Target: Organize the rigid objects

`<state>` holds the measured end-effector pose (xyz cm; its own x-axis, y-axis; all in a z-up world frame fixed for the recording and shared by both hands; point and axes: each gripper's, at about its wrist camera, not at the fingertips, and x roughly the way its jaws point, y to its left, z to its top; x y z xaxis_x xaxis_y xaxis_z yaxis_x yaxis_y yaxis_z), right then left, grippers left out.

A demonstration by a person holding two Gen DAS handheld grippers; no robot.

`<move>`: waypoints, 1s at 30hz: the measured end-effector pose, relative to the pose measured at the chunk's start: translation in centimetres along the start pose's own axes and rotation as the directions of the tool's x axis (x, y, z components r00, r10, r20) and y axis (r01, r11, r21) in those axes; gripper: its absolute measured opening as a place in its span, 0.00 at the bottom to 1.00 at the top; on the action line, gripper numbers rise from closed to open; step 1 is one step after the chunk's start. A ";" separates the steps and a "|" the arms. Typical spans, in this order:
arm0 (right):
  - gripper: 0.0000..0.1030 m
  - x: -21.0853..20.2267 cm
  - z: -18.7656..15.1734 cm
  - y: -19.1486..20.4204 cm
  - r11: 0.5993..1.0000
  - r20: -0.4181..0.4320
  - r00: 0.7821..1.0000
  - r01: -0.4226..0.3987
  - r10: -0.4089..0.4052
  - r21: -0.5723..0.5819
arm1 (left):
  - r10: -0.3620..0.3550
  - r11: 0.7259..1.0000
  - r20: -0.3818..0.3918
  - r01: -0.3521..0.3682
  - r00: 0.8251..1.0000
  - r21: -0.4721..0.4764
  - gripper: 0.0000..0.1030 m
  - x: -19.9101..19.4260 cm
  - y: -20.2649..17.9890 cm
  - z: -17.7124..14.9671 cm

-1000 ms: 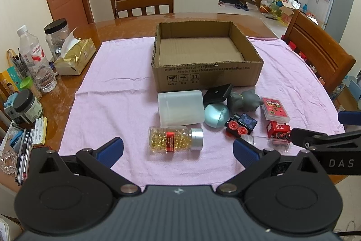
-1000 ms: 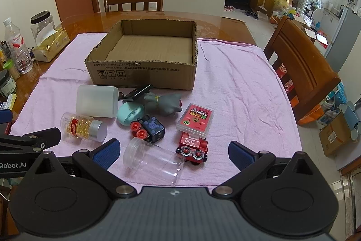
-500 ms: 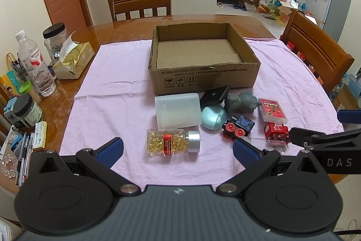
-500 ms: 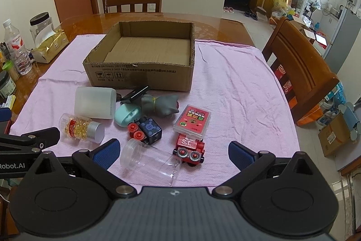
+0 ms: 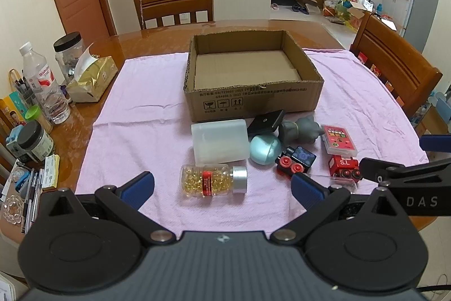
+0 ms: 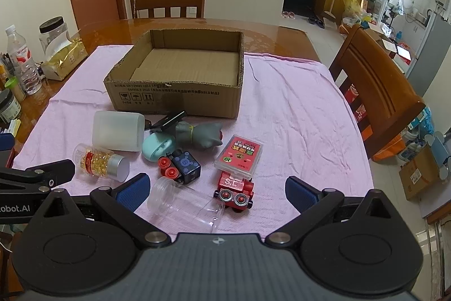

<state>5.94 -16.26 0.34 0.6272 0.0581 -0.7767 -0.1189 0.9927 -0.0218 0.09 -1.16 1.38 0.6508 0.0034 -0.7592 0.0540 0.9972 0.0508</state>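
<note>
Tongs: left tongs point(image 5: 222, 185) and right tongs point(image 6: 217, 189) both spread wide, holding nothing.
Capsule bottle point(image 5: 214, 180): on its side just ahead of the left tongs; likely light, smooth, apt to roll, so grip across the body near the metal cap.
Clear jar point(image 6: 186, 203): lying between the right tongs' fingers; probably slippery, thin-walled.
Toy train point(image 6: 235, 188): beside the jar; stiff, blocky, easy to pinch.
Cardboard box point(image 5: 253, 99): empty, beyond the cluster.
</note>
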 end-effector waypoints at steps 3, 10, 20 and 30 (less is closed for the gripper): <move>1.00 0.0 0.0 -0.1 1.000 0.003 1.000 -0.004 0.004 -0.003 | 0.002 1.000 0.001 -0.002 1.000 0.002 0.99 -0.2 -0.2 0.1; 1.00 -0.2 0.0 -0.4 1.000 0.011 1.000 -0.014 0.014 -0.011 | -0.001 1.000 0.003 0.001 1.000 -0.002 0.99 -0.5 -0.4 0.1; 1.00 -0.3 0.3 -0.8 0.999 0.013 1.000 -0.019 0.020 -0.043 | -0.020 1.000 0.002 0.020 1.000 -0.011 0.99 -0.5 -0.9 0.2; 1.00 0.2 0.9 -1.0 0.999 0.013 1.000 -0.017 0.017 -0.043 | -0.043 0.999 0.008 0.043 0.999 -0.009 0.99 0.0 -1.0 1.0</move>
<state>6.89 -17.14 0.78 0.6350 0.0768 -0.7687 -0.1624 0.9861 -0.0356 0.76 -2.21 1.97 0.6541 -0.0402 -0.7554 0.0751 0.9971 0.0120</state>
